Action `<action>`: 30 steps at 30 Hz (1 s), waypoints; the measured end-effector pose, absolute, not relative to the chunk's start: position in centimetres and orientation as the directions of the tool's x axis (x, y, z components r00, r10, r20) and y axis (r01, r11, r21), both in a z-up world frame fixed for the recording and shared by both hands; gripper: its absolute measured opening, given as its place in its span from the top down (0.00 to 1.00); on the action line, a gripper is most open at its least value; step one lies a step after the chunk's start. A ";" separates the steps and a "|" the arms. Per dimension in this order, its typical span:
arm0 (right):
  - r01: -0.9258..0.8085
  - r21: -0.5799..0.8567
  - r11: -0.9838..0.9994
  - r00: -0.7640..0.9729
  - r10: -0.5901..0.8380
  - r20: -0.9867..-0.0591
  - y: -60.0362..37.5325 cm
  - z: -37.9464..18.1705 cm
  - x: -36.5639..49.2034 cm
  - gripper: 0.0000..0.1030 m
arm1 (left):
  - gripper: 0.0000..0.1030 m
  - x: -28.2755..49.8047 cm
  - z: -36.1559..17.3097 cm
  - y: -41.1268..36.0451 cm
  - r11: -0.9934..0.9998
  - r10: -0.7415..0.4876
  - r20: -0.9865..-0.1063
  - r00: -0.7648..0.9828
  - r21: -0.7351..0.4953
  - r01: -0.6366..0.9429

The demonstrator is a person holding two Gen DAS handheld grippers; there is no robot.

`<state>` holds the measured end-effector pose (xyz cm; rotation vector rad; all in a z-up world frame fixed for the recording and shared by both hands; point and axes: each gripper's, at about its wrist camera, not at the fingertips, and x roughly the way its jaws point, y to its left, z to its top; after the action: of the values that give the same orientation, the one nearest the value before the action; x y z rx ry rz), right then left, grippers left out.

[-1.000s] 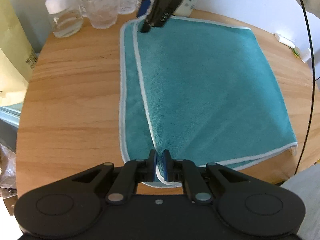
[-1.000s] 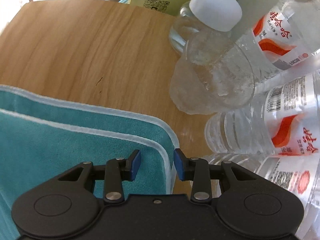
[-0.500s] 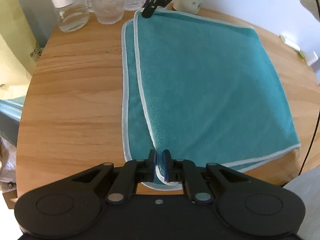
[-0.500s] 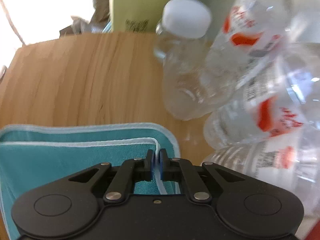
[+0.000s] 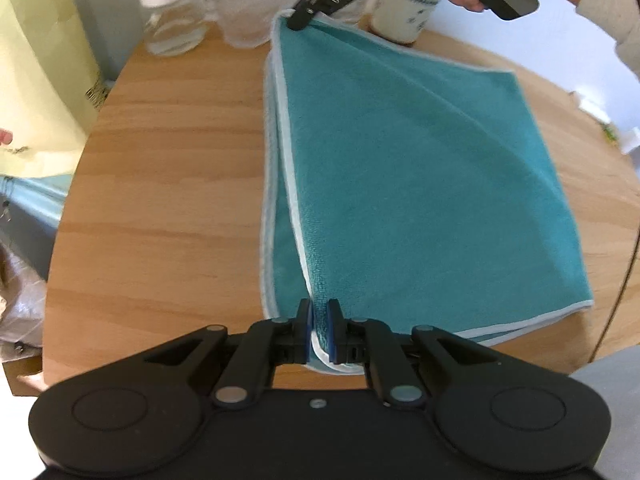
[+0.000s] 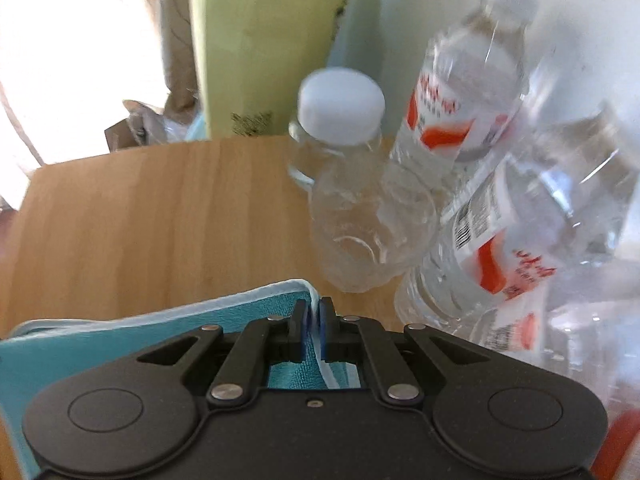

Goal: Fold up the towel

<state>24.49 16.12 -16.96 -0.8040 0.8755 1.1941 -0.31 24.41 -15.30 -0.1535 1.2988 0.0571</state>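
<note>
A teal towel (image 5: 420, 176) with a white hem lies folded in half on a round wooden table (image 5: 168, 184). My left gripper (image 5: 319, 316) is shut on the towel's near left corner. My right gripper (image 5: 298, 22) is shut on the far left corner and lifts it off the table, so the left edge rises. In the right wrist view the right gripper (image 6: 314, 312) pinches the white hem of the towel (image 6: 140, 340).
Several clear water bottles (image 6: 460, 120), a white-capped jar (image 5: 170, 16) and a glass (image 5: 244, 12) stand at the table's far edge beside the lifted corner. A white cup (image 5: 404, 12) stands behind the towel. A yellow-green bag (image 5: 40, 80) hangs at the left.
My right gripper has shut on the far corner and lifted it. My left gripper, still shut on the near corner, has risen, and the towel's left edge comes up.
</note>
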 end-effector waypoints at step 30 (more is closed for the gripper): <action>-0.963 -0.135 0.235 0.217 0.370 -0.904 14.7 -20.9 16.9 0.57 | 0.53 1.3 -17.2 21.2 0.989 0.142 -0.980 0.140 0.133 -0.071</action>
<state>16.88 14.72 -20.94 -0.8505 0.8773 1.0959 1.35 21.23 -17.17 0.0588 1.4219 0.1541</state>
